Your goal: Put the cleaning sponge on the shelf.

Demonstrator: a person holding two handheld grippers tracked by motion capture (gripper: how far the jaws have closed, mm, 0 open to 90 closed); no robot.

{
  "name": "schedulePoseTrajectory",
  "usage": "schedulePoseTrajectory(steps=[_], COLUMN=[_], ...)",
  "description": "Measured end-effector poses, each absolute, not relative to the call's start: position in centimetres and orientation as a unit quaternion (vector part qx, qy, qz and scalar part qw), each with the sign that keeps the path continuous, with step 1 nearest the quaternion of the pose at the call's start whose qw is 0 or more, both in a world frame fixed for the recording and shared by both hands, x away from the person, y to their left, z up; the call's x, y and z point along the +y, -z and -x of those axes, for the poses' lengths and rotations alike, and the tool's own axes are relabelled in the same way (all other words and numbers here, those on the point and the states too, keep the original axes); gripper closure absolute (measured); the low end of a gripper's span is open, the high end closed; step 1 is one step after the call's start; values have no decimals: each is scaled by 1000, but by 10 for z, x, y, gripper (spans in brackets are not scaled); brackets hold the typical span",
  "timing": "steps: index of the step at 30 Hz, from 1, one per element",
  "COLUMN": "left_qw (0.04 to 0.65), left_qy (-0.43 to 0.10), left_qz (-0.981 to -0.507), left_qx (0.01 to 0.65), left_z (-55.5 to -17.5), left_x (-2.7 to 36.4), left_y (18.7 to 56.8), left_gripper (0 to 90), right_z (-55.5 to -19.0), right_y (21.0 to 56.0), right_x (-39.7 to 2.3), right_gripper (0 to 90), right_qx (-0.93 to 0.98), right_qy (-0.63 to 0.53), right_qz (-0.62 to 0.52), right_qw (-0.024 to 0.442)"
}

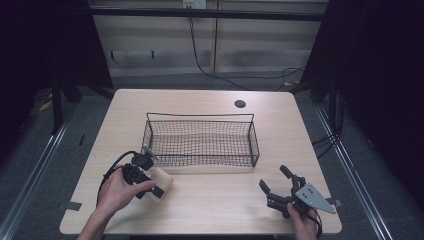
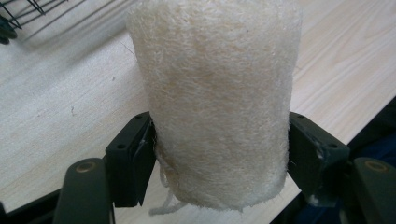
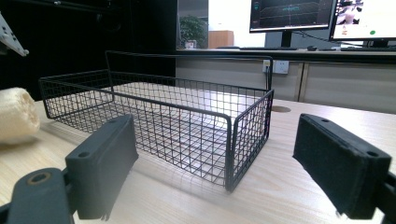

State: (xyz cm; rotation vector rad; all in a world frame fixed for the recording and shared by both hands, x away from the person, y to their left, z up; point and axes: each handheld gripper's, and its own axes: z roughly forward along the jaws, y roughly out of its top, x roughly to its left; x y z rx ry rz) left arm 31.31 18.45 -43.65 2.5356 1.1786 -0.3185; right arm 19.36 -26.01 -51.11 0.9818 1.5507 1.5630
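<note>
A pale, fibrous loofah [image 2: 217, 98] lies on the table near its front left, and my left gripper [image 2: 219, 151] is shut on it, one black jaw pressed to each side. From above, the loofah [image 1: 164, 181] pokes out to the right of the left gripper [image 1: 150, 182], just in front of the black wire basket [image 1: 200, 118]. My right gripper [image 1: 277, 184] stands open near the front right of the table with nothing between its jaws. In the right gripper view the basket [image 3: 229, 121] is ahead between its pads [image 3: 105, 161], with the loofah [image 3: 16, 114] at the far left.
The basket holds nothing. A round cable hole [image 1: 240, 104] sits in the table behind it. Bare wood lies between the two grippers. Monitors [image 3: 292, 14] and a desk stand beyond the table in the right gripper view.
</note>
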Motion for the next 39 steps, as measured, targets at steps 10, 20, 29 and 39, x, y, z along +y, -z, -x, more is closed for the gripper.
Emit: schedulePoseTrajectory(steps=[10,20,29,39], left_qw=[179,208,218,236], left_qy=[108,122,123,102], left_qz=[-889,-879,-878,-874], left_qx=[408,411,408,411], left_z=[-309,-305,-304,-311], left_x=[186,193,195,200], left_y=[428,417,406,380], left_gripper=[309,309,309,309], right_z=[-194,-194,-194,-194], right_y=[511,511,511,511], right_x=[-260,-261,-260,-261], right_gripper=[128,128,128,128], right_qx=[601,601,601,602], right_qy=[-606,-605,-606,-605], right_qz=[-381,-381,-381,-381], right_qw=[357,358,356,356])
